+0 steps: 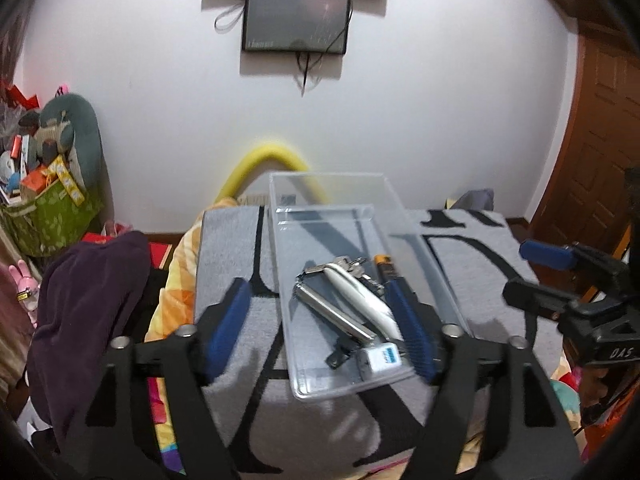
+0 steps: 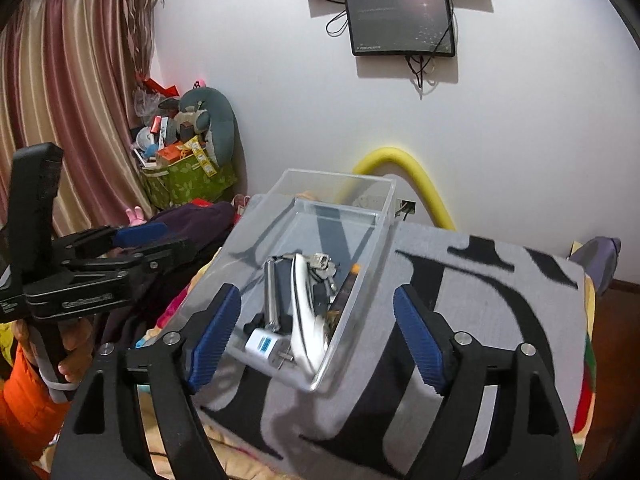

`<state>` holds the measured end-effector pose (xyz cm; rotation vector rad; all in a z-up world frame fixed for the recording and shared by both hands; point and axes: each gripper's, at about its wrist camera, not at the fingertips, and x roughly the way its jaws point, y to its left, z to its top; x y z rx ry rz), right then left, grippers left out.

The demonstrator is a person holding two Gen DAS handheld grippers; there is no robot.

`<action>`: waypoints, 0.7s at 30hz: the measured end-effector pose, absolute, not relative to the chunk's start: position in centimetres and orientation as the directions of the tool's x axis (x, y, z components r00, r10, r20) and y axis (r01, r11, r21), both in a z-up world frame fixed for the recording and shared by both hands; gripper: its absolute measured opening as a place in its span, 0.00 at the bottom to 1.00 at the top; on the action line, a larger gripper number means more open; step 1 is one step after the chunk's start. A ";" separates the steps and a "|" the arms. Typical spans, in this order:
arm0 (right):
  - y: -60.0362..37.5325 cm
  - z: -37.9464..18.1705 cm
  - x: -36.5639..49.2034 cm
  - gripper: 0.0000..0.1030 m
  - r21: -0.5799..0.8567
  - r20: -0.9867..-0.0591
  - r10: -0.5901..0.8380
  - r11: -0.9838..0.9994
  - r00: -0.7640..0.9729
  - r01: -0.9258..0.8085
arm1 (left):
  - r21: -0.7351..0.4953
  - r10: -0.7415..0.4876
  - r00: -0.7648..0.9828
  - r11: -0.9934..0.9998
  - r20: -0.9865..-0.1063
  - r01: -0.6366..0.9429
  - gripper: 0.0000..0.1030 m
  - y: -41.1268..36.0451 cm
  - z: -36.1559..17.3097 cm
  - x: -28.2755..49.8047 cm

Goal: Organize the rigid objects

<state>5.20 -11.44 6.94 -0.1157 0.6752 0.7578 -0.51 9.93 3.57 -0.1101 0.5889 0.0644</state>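
Observation:
A clear plastic bin sits on a grey mat with black lettering. Inside lie a white-handled tool, a metal bar tool, keys, a white and blue charger and a battery. My left gripper is open, its fingers either side of the bin's near left part, holding nothing. My right gripper is open and empty, straddling the bin's near end, where the white-handled tool and charger show.
A purple cloth lies left of the mat. A yellow foam tube arches behind the bin against the white wall. A green bag of clutter stands far left. A wooden door is at right. The right gripper shows in the left wrist view.

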 end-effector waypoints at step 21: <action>-15.3 4.7 -1.9 1.00 0.134 -0.545 0.579 0.774 0.607 -0.619 | -0.047 0.019 0.898 0.998 -0.439 -0.044 1.00 5.6 2.0 -7.6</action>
